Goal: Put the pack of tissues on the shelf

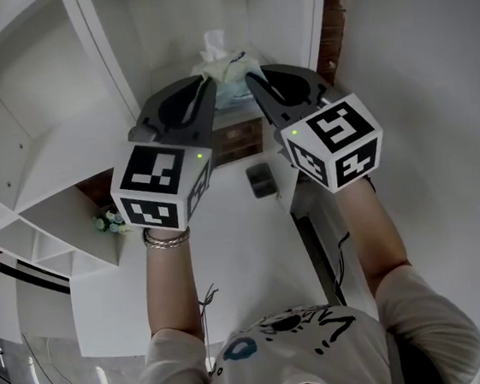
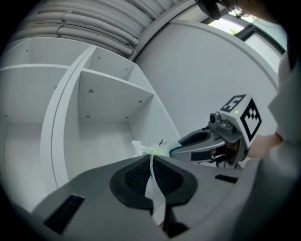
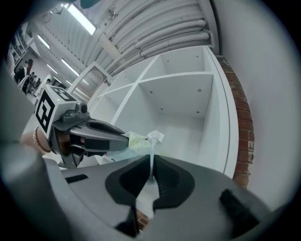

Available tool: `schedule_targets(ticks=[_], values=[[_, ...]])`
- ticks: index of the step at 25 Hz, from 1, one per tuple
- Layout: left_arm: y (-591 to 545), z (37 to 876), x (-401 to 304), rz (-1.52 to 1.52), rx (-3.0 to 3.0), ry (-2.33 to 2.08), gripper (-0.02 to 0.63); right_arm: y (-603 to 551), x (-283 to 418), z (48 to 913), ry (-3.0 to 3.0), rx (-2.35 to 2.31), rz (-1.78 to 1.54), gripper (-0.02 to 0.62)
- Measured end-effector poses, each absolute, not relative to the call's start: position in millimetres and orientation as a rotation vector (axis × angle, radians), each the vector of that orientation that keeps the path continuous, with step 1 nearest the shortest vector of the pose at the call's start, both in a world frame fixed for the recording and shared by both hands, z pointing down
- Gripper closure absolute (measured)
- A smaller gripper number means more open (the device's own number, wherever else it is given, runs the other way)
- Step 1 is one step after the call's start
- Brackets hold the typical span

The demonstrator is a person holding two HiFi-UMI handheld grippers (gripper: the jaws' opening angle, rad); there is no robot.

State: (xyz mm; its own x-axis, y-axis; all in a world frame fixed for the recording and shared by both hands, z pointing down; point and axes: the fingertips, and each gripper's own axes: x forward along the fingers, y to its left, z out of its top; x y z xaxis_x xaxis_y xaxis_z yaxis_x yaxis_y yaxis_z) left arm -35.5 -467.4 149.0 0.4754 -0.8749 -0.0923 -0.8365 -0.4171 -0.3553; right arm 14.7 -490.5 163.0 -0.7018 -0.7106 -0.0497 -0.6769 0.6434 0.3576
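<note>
By left gripper [image 1: 208, 81] and right gripper [image 1: 250, 79], each clamped shut on a thin wrapper edge, held slung between for balance: pack of tissues [image 1: 224, 64]. Poised just before the open shelf [image 1: 54, 148] compartment, probably for sliding in.

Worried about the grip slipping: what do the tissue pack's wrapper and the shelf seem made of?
Pack of tissues: thin, soft plastic film by the look, pale and translucent; it crumples and folds flat where pinched, with white tissue poking out on top.
Shelf: smooth white matte boards, probably laminated wood; small fixing dots show, the core does not.
</note>
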Motion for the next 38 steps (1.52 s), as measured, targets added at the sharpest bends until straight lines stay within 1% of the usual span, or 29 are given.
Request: schedule_targets(ticks=[8,18,28,30,32,34,38], values=[[-490.2,164.7,-41.4,-0.365,-2.287,1.541,0.586,-511.9,5.0,175.5,-2.667,1.117,-0.52,0.557],[-511.8,171.1,-45.8,-0.569,-2.148,1.629,0.586,-533.5,-3.6,183.0,-2.587,1.112,-0.403,0.555],[-515.1,175.6,-45.4,-0.574,-2.138,1.663,0.586,-542.2,-3.8,181.5,-2.603,1.199,-0.321,0.555],[-514.6,176.4,-46.2,-0.584,-2.087,1.691,0.584,-542.3,-2.4,180.7,-2.619,1.215,-0.298,0.539],[-514.8,177.7,-46.8,-0.604,-2.035,1.712,0.57,-541.8,-2.4,179.8,-2.638,1.213,-0.267,0.502],[-515.5,181.1,-47.3,-0.626,-2.007,1.727,0.517,-540.8,-2.9,178.9,-2.654,1.206,-0.247,0.476],[-513.7,183.4,-50.2,-0.654,-1.93,1.742,0.497,-538.4,-3.8,181.2,-2.662,1.175,-0.265,0.463]])
